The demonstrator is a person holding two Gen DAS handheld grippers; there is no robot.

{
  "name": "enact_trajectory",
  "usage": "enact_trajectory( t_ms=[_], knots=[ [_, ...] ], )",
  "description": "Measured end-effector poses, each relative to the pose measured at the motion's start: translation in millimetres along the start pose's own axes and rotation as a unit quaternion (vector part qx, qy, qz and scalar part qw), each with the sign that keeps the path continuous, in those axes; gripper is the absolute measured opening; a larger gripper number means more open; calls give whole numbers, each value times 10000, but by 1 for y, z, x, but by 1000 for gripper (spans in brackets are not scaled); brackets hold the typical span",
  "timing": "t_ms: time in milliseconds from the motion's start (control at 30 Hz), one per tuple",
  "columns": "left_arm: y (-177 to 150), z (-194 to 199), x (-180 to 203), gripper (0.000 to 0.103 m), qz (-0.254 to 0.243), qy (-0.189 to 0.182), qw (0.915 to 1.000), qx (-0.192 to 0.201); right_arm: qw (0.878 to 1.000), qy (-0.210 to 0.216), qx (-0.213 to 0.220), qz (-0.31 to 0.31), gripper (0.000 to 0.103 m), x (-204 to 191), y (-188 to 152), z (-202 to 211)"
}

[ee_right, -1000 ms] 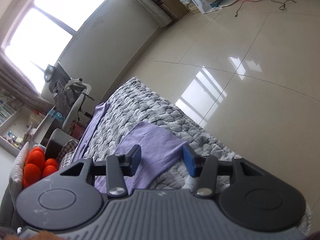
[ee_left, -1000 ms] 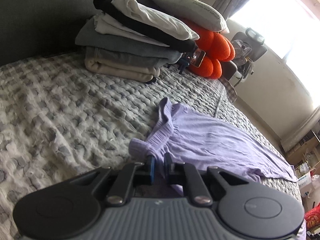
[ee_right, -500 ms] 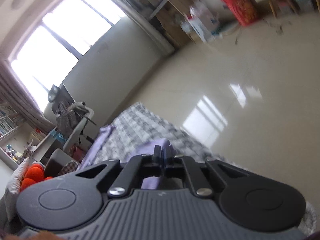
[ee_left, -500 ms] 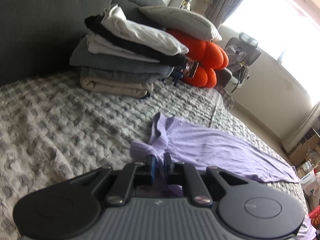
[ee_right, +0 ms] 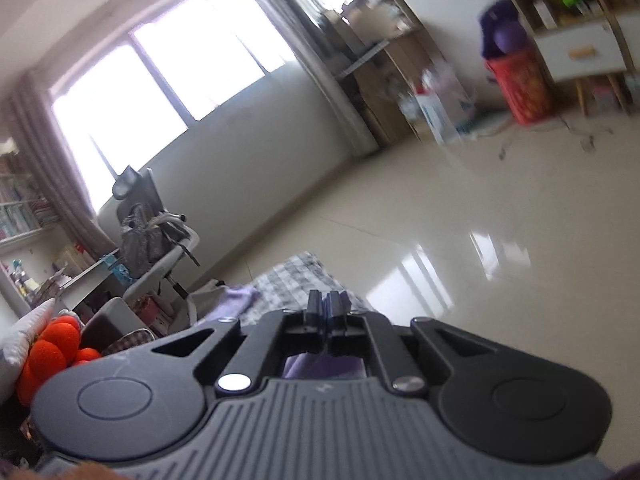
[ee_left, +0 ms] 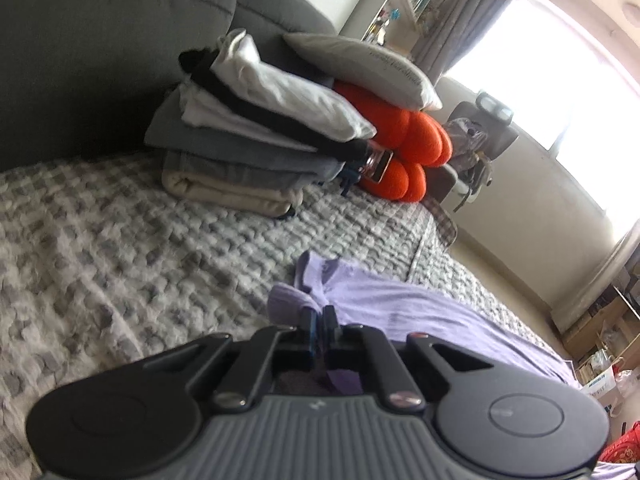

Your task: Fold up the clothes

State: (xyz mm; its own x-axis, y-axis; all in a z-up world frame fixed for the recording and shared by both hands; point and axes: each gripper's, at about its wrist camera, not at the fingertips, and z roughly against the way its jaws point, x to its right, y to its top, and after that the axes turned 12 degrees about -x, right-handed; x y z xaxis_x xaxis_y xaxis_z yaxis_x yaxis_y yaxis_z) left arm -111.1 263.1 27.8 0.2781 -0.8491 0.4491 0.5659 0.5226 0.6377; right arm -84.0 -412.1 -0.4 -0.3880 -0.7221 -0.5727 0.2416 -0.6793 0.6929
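Left gripper (ee_left: pixel 319 314) and right gripper (ee_right: pixel 327 300) each clamp the lilac garment (ee_left: pixel 420 308). 1 folded stack (ee_left: pixel 256 136) is done; this fold has probably only begun.

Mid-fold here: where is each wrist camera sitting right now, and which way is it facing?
Left wrist: low over the bed, behind the left hand-held gripper, facing the stack of folded clothes and headboard; its jaws pinch the purple garment.
Right wrist: behind the right hand-held gripper, tilted up across the bed's corner toward the floor, window and shelves; its jaws are shut on purple cloth.
Shared: the purple garment, the orange cushion, the chair and the window. No hand or sleeve shows.
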Motion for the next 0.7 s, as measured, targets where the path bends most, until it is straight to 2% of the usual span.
enact_trajectory(
  t_ms=[333,500,600,700],
  knots=[
    [-1,14,9,0,-216,-146,9989,389,9990,206,384,55,4,-2,4,10],
    [-11,-3,-5,0,180,-311,9990,-249,9999,36,127,-29,4,10,-1,-1],
    [-23,-11,-11,1,235,-309,9981,-469,9999,-39,52,-100,4,18,-5,1],
    [-32,-22,-13,10,303,-417,9956,-785,9998,-115,-43,-126,4,21,-6,1]
  ],
)
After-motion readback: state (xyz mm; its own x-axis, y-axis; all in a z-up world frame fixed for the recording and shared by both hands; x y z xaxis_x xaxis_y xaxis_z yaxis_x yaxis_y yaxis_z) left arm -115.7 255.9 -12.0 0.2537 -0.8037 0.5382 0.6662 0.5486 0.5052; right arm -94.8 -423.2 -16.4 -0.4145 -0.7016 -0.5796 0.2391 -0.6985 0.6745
